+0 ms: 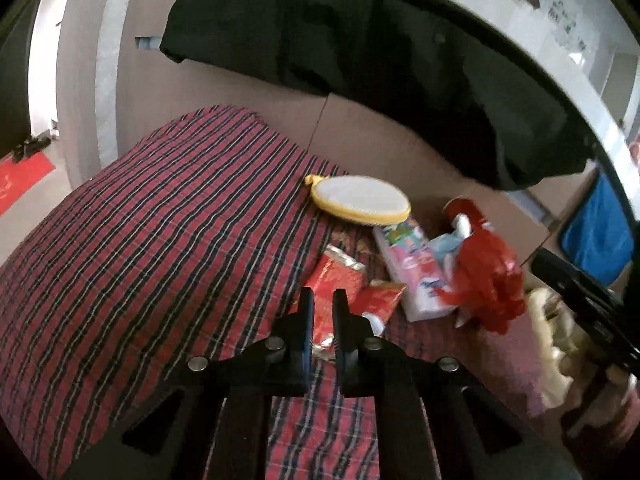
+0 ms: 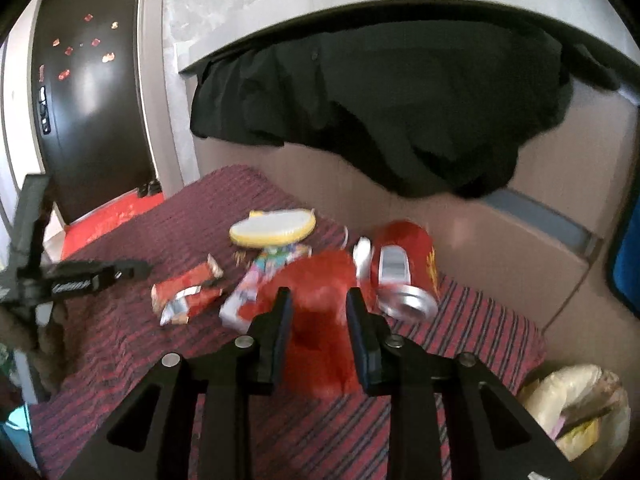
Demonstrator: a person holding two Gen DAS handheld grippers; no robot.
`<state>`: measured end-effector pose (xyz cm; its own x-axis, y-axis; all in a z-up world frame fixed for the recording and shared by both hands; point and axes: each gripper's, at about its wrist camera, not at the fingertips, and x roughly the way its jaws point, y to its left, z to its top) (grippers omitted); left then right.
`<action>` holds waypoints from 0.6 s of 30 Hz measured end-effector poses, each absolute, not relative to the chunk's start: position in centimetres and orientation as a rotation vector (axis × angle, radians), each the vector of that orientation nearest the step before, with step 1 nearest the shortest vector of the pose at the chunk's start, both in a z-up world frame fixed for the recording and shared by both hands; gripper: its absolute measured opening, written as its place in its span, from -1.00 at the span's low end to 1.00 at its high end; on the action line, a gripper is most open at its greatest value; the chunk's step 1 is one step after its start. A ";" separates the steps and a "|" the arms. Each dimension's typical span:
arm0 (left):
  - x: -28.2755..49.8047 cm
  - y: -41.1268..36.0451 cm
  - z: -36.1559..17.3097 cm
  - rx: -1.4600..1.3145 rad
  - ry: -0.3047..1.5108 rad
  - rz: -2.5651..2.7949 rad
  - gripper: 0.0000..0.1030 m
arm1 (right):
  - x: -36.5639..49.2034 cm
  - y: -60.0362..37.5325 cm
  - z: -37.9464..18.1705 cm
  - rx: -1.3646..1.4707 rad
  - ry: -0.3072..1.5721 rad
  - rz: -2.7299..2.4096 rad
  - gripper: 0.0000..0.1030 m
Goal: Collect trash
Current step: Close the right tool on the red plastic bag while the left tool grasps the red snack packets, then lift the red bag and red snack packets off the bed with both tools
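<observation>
Trash lies on a red striped bedcover: red foil snack wrappers, a pink and white tissue pack, a red can on its side, and a crumpled red plastic bag. My left gripper is nearly shut and empty, just above the wrappers. My right gripper has its fingers on both sides of the red bag, which fills the gap between them. In the left wrist view the right gripper's black arm reaches to the bag from the right.
A yellow-rimmed white oval pad lies beyond the trash. A black garment hangs above the bed over cardboard boxes. A yellowish plastic bag sits at the bed's right. A dark door stands far left.
</observation>
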<state>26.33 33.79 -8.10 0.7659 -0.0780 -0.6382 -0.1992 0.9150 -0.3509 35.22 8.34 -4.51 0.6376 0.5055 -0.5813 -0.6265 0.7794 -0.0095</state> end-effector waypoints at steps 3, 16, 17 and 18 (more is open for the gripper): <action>26.3 33.9 -8.0 -0.420 0.686 0.049 -0.48 | 36.8 9.7 -4.5 -0.212 0.577 0.617 -0.32; 25.1 35.2 -9.2 -0.486 0.677 0.034 -0.30 | 37.4 10.6 -8.5 -0.200 0.710 0.727 -0.07; 25.1 35.1 -9.3 -0.486 0.680 0.032 -0.29 | 37.5 10.5 -8.5 -0.203 0.725 0.736 -0.07; 25.2 35.0 -9.3 -0.484 0.685 0.029 -0.29 | 37.5 10.5 -8.5 -0.206 0.733 0.744 -0.07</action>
<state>25.19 35.03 -9.30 0.7786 -0.1300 -0.6139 -0.1821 0.8894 -0.4194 37.46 10.54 -8.46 0.5041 0.5425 -0.6720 -0.6799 0.7291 0.0785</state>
